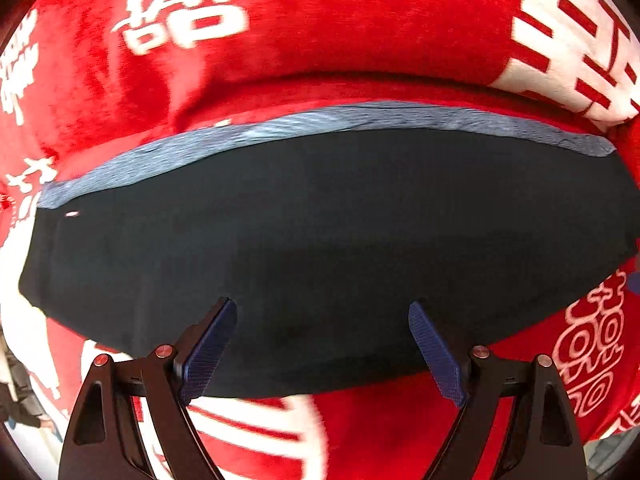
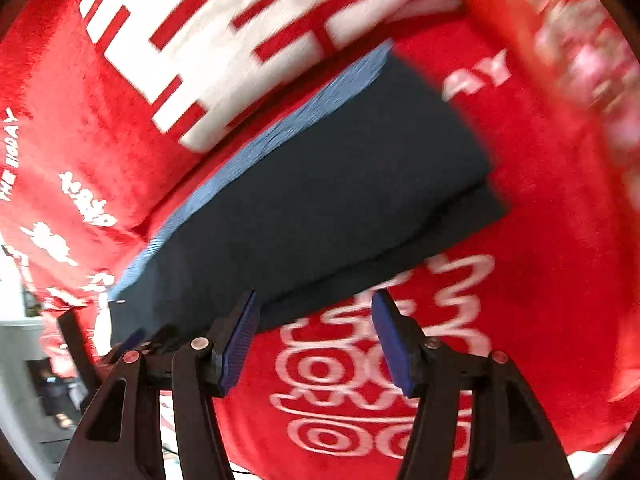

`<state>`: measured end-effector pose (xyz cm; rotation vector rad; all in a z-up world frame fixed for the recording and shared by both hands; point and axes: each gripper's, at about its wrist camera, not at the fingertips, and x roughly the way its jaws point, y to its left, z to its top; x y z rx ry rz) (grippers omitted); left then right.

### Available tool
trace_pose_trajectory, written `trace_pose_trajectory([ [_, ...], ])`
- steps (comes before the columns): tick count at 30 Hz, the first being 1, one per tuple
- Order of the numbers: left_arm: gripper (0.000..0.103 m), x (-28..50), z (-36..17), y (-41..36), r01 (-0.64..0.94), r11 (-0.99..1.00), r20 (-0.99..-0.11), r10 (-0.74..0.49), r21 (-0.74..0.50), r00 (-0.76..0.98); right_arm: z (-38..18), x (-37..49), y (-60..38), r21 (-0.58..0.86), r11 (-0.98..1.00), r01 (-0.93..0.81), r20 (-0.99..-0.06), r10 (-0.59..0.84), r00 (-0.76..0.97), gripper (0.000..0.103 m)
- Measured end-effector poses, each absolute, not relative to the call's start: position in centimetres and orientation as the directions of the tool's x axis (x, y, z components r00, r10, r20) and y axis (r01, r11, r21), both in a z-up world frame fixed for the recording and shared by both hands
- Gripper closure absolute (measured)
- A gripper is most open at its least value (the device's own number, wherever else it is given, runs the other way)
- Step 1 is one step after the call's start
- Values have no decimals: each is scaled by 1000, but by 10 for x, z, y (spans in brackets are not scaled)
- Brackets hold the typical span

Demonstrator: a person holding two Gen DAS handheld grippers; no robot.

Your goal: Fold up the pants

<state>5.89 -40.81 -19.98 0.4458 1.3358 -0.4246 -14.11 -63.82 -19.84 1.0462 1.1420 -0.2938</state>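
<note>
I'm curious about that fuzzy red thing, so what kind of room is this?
Probably a bedroom at home: the dark folded pants lie on a plush red blanket with white lettering, soft like bedding. I can't see a bed frame, though.

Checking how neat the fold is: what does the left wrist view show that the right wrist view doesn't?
Only the left wrist view shows the pants broadside, blue waistband running full width. Only the right shows the layered lower edge and the left gripper beside it. Both show folded dark pants on the red blanket, fingers open and empty.
</note>
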Motion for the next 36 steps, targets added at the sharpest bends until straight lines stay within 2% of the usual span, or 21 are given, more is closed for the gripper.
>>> trace_pose_trajectory([
  [4, 14, 52, -204, -425, 547, 834, -980, -45, 69, 192, -223, -131, -629, 603, 426, 674, -797, 359, 486, 42],
  [8, 14, 55, -204, -427, 547, 834, -980, -43, 71, 193, -235, -129, -629, 634, 363, 683, -772, 355, 528, 43],
  [9, 14, 56, -203, -428, 547, 833, -980, -39, 75, 194, -238, -127, -631, 635, 355, 687, -771, 352, 531, 53],
  [10, 14, 60, -204, -427, 549, 832, -980, -36, 80, 197, -238, -122, -633, 628, 354, 693, -777, 348, 525, 76],
  [11, 14, 61, -202, -430, 552, 829, -979, -33, 86, 202, -235, -118, -635, 617, 367, 696, -786, 339, 517, 89],
  [12, 14, 63, -202, -427, 555, 827, -978, -36, 87, 207, -228, -117, -636, 625, 370, 687, -780, 336, 528, 94],
  [16, 14, 60, -187, -429, 585, 806, -969, -68, 87, 238, -200, -124, -621, 605, 469, 643, -795, 318, 516, 95],
  [20, 14, 58, -209, -433, 610, 786, -982, -18, 104, 191, -229, -135, -615, 569, 479, 668, -821, 370, 434, 94],
  [23, 14, 57, -214, -430, 609, 786, -981, -13, 110, 193, -226, -146, -625, 545, 481, 687, -836, 376, 400, 74],
  [24, 14, 59, -212, -431, 610, 785, -980, -16, 111, 200, -218, -150, -628, 532, 500, 684, -846, 360, 394, 62],
  [27, 14, 64, -207, -435, 610, 785, -978, -24, 111, 209, -177, -163, -642, 516, 556, 652, -856, 294, 426, 61],
  [31, 14, 75, -205, -449, 609, 785, -975, -28, 116, 221, -144, -161, -680, 359, 639, 680, -912, 83, 402, 61],
  [33, 14, 77, -206, -458, 606, 787, -974, -34, 113, 225, -148, -142, -706, 250, 681, 689, -937, -10, 350, 61],
  [36, 14, 76, -209, -473, 605, 788, -972, -35, 116, 232, -184, -122, -735, 149, 687, 711, -970, -38, 240, 61],
])
